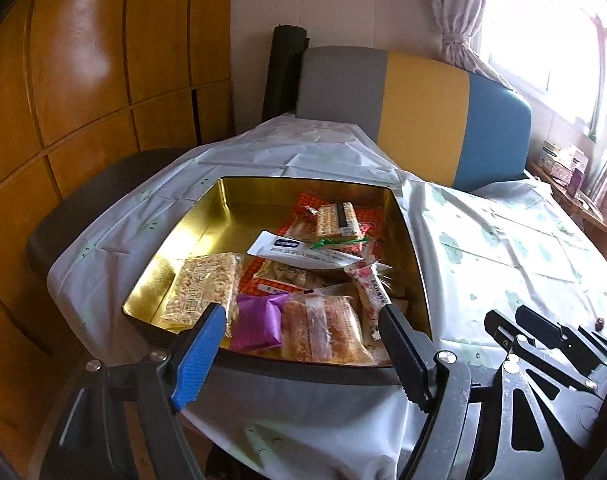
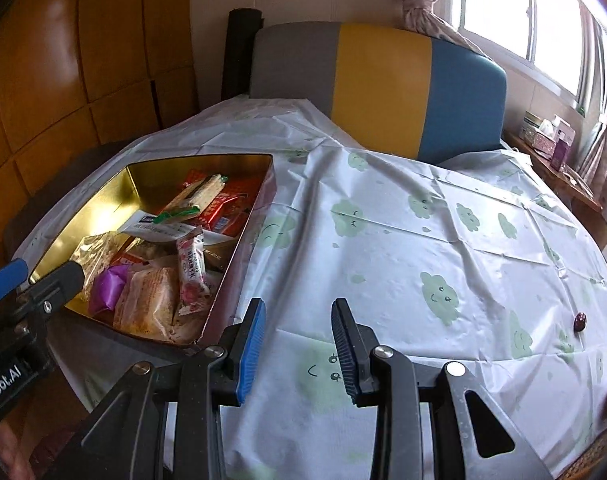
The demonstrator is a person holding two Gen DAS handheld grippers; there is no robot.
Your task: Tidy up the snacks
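A gold tin [image 1: 207, 216] on the table holds several wrapped snacks: a puffed-rice bar [image 1: 203, 284], a purple packet [image 1: 259, 320], a clear pastry pack [image 1: 323, 328], a white tube-shaped pack [image 1: 299, 250] and a pink flowered bar [image 2: 191, 268]. My left gripper [image 1: 302, 314] is open wide over the tin's near edge, with nothing between its fingers. To the right of the tin [image 2: 143, 168], my right gripper [image 2: 298, 306] hovers over bare tablecloth, open with a narrow empty gap. A small dark red candy [image 2: 580, 322] lies alone at the far right.
A white tablecloth with green clouds [image 2: 423, 240] covers the round table. A grey, yellow and blue chair back [image 2: 383, 88] stands behind it. Wooden cabinet doors [image 1: 83, 80] fill the left. A side shelf with boxes [image 2: 551, 136] sits under the window.
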